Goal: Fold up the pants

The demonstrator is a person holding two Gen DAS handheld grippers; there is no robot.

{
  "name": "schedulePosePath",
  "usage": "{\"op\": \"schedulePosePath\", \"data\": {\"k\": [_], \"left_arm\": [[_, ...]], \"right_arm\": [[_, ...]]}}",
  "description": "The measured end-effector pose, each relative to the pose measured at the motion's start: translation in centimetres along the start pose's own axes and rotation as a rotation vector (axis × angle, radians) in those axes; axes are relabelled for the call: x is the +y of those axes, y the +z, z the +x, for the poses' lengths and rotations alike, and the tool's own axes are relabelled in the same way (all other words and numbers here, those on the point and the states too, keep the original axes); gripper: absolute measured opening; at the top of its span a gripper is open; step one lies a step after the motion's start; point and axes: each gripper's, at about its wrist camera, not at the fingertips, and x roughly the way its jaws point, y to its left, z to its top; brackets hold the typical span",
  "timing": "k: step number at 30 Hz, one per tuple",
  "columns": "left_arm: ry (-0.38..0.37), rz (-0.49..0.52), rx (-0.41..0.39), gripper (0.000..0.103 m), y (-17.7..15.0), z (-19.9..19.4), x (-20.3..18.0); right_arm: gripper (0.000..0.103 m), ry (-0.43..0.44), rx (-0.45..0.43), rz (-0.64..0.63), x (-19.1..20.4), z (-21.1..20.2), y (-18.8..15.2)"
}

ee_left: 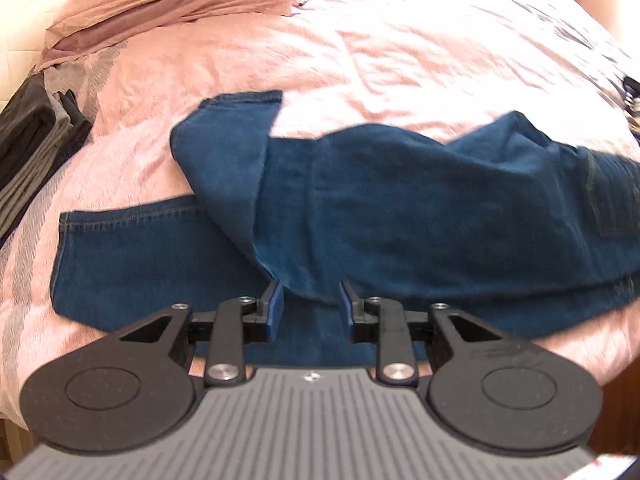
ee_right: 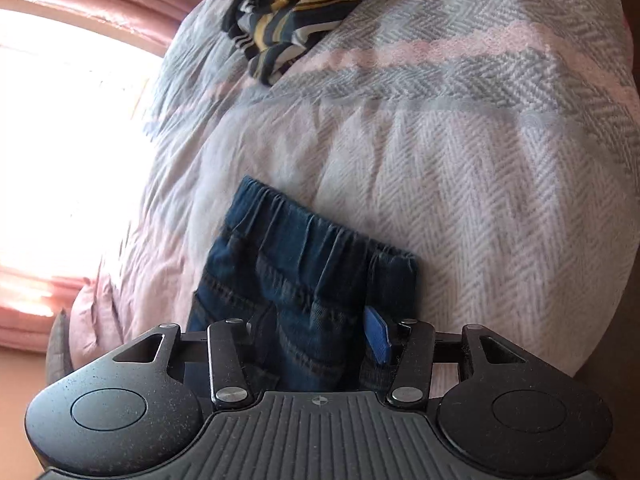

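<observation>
The jeans (ee_left: 360, 216) lie along the near edge of the bed (ee_left: 400, 60), one leg flopped back over itself. The left tool (ee_left: 311, 306) is open above that fold, gripping nothing; the right tool (ee_right: 316, 334) is open, straddling the waistband (ee_right: 320, 236) without visibly pinching it. The step in hand looks like straightening; next, pinching the crooked leg and laying it flat.

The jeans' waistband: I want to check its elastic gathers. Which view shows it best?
The right wrist view: the waistband lies gathered just past the right gripper. The left wrist view shows mainly the legs of the jeans, the waistband out of frame.
</observation>
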Motion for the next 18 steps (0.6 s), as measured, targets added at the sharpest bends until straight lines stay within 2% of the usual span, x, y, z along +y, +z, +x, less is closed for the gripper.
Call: {"op": "schedulePosePath", "data": {"k": [4,7,9,13,14,15,16,17,18], "left_arm": [[0.044,0.022,-0.034,0.032,2.6,2.1,0.7],[0.097,0.086,-0.061,0.036,5.1,4.7,0.5],[0.129,0.152,-0.069,0.043,6.5,6.9,0.0],[0.201,0.265,-0.029,0.043,8.6,11.7,-0.2],[0.21,0.277,-0.021,0.043,9.0,12.7,0.1],[0.213,0.289,-0.017,0.039,9.1,13.3,0.4],[0.213,0.296,-0.016,0.029,9.2,13.6,0.8],[0.202,0.283,-0.026,0.003,9.4,13.5,1.4],[0.198,0.247,-0.046,0.003,9.5,12.9,2.3]], "right_arm": [[0.046,0.007,-0.036,0.062,-0.9,0.3,1.3],[0.046,-0.015,-0.045,0.042,-0.7,0.2,1.0],[0.045,-0.031,-0.052,0.022,-0.3,0.3,0.8],[0.031,-0.058,-0.061,0.045,-0.5,0.2,0.6],[0.024,-0.068,-0.06,0.047,-0.5,0.1,0.6],[0.018,-0.081,-0.058,0.043,-0.5,0.0,0.6],[0.016,-0.09,-0.057,0.031,-0.4,-0.1,0.7],[0.015,-0.1,-0.056,0.01,-0.2,-0.1,0.7],[0.013,-0.11,-0.054,-0.015,0.2,-0.3,0.7]]}}
